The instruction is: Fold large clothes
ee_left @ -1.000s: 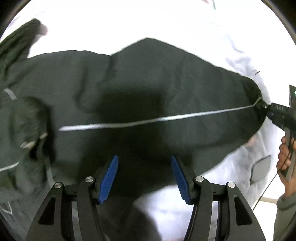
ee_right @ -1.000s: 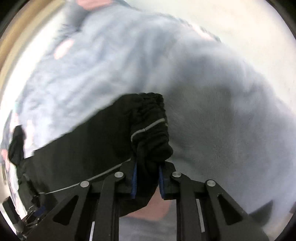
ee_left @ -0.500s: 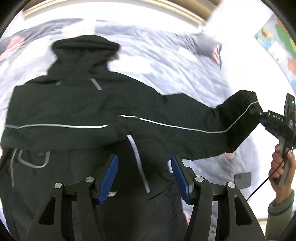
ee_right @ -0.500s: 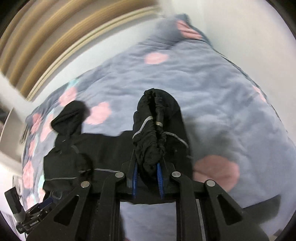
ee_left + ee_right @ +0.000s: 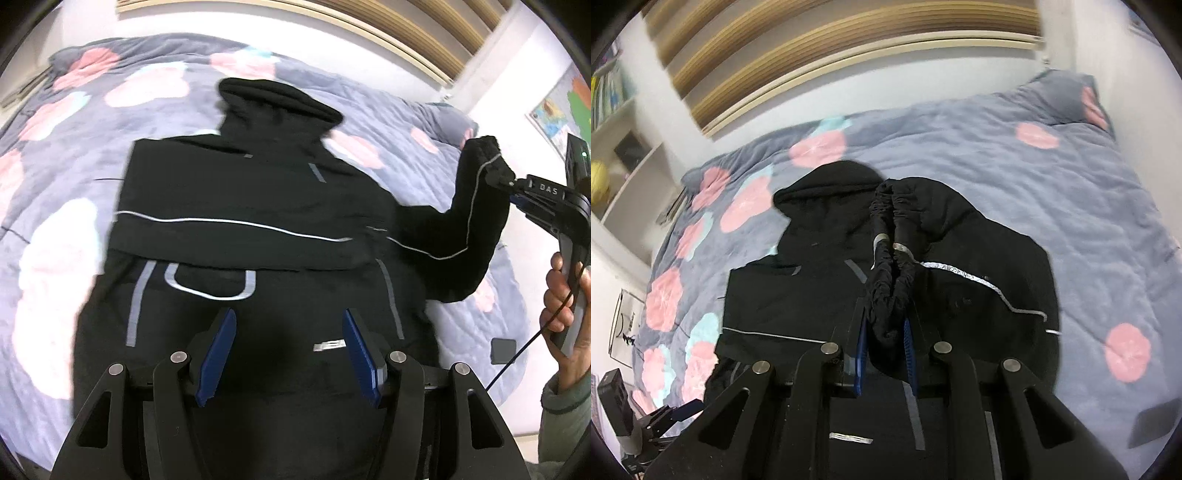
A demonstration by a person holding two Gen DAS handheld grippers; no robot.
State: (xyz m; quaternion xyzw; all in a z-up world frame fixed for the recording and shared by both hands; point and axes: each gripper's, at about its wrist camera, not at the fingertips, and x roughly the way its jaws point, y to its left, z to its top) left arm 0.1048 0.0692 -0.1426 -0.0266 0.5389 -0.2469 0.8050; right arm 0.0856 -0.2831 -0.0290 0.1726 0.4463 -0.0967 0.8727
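- Left wrist view: my left gripper (image 5: 288, 350) hangs above the lower body of the black jacket (image 5: 258, 236), its blue pads (image 5: 218, 350) standing well apart with nothing between them.
- The jacket lies spread on the grey quilt with pink blossoms (image 5: 66, 155), hood (image 5: 277, 99) toward the far wall, one sleeve already folded flat across the chest with its pale reflective stripe (image 5: 229, 221) running side to side.
- At the right of this view the other sleeve (image 5: 469, 229) rises off the bed, its cuff pinched in my right gripper (image 5: 508, 182); the person's hand (image 5: 565, 295) grips the handle, a thin black cable trailing below it.
- A small dark flat thing (image 5: 503, 347) lies on the quilt near that hand; I cannot make out what it is, as the edge of the picture is smeared.
- Right wrist view: the right gripper (image 5: 884, 350) is clamped narrow on the gathered elastic cuff (image 5: 890, 266), which stands bunched between the blue pads.
- Beyond the cuff the lifted sleeve (image 5: 990, 273) drapes over the jacket's right shoulder, and the hood (image 5: 831, 192) lies on the quilt (image 5: 1034, 192).
- A slatted wooden headboard (image 5: 849, 48) runs behind the bed, and white shelves (image 5: 624, 155) holding a yellow ball (image 5: 598, 182) stand at the left.
- My left gripper (image 5: 670, 417) shows low in the left corner.
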